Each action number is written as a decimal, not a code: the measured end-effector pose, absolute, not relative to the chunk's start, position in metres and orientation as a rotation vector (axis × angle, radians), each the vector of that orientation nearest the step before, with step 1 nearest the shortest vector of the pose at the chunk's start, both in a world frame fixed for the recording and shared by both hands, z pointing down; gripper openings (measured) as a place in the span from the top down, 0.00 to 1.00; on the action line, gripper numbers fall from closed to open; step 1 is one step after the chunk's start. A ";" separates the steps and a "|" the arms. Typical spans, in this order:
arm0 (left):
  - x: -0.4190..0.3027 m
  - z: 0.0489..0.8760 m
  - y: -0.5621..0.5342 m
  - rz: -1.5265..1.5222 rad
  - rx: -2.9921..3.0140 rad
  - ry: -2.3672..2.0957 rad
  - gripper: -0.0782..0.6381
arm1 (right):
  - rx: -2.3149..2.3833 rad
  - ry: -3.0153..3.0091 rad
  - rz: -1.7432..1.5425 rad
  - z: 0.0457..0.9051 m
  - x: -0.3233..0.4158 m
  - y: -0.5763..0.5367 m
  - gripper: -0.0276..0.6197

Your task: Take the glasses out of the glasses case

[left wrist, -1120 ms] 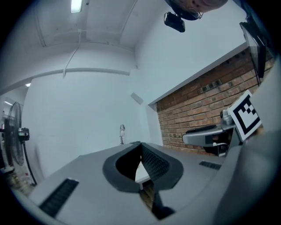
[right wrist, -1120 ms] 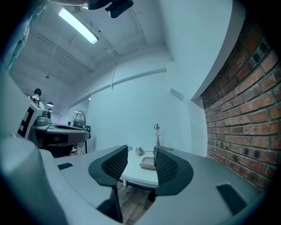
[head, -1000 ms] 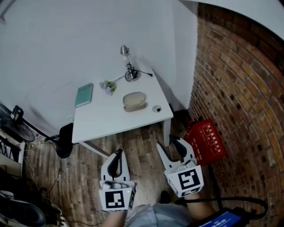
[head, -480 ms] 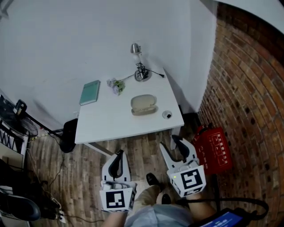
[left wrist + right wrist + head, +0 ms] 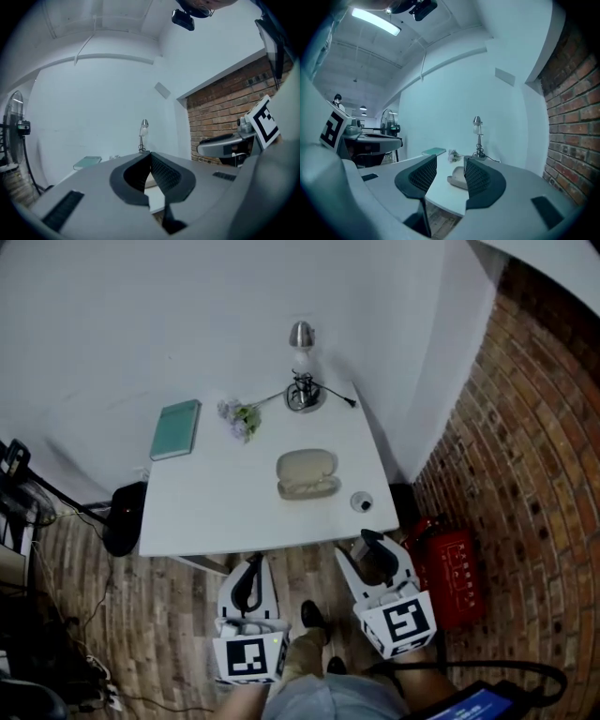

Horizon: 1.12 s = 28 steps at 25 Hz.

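Approach nearly over: in the past second the person has stepped up to the white table (image 5: 216,507), where the glasses case (image 5: 307,473) lies closed and untouched, so the reach can likely begin. The head view shows both tools short of it. Only the gripper views reveal the left gripper (image 5: 150,157) pinched together and empty, the right gripper (image 5: 450,164) spread apart.

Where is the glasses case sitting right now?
In the head view the glasses case lies on the white table, right of centre, a small round object just right of it and the flower sprig behind it to the left.
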<state>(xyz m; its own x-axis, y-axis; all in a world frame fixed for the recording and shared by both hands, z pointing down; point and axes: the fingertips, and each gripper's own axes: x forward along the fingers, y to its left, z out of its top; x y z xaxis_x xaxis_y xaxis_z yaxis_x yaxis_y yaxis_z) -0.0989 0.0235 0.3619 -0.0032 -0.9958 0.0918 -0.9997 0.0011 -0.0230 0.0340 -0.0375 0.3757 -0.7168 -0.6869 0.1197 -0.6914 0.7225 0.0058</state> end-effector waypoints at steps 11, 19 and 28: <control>-0.153 0.364 -0.057 0.039 2.146 -2.195 0.88 | 1.092 -2.768 0.009 0.375 -0.010 -0.127 0.66; -0.184 0.344 -0.108 0.036 2.178 -2.224 0.88 | 1.086 -2.811 -0.045 0.357 -0.041 -0.180 0.66; -0.195 0.320 -0.142 0.012 2.209 -2.275 0.88 | 1.074 -2.853 -0.110 0.336 -0.052 -0.218 0.66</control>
